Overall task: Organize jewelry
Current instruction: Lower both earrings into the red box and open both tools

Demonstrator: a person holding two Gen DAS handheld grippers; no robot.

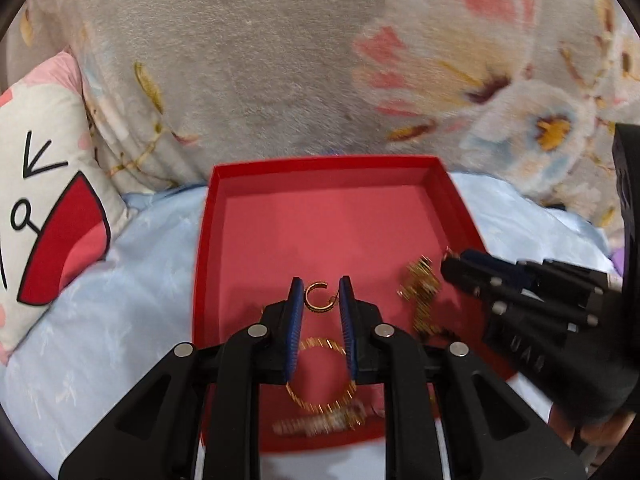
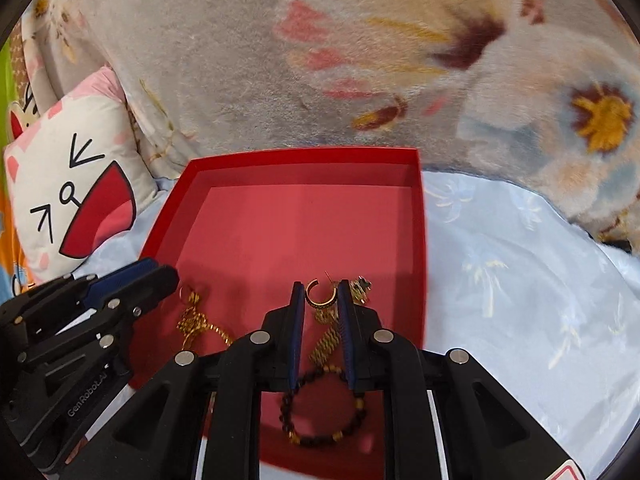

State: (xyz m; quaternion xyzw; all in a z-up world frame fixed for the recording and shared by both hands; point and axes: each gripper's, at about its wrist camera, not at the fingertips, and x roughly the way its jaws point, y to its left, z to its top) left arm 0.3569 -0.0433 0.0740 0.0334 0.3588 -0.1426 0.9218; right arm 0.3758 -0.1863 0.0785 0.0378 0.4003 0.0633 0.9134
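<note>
Pale blue bedding (image 1: 120, 280) lay under an open red box (image 1: 320, 162), with a flowered fleece blanket (image 1: 260, 60) heaped behind it and a cartoon pillow (image 1: 40, 160) off to the left. Over the near half of the box, the left gripper (image 1: 321, 280) was pinched almost shut on a small gold hoop earring (image 1: 318, 298), held crosswise at the fingertips with the gap in its C facing up. The right gripper (image 2: 319, 282), just beside it on the right, was closed the same way on a second hoop earring (image 2: 318, 294). Both earrings looked crisp against the softer litter below, which suggested a real grip, not pieces lying on the floor. Beneath the fingers sat a gold chain (image 2: 196, 320), a gold bangle (image 1: 320, 376) and a dark beaded bracelet (image 2: 324, 408). The bare floor of the box lay straight ahead of both pairs of fingers, about equally near to each, so setting the pair down together probably called for a short reach forward past the clutter.
</note>
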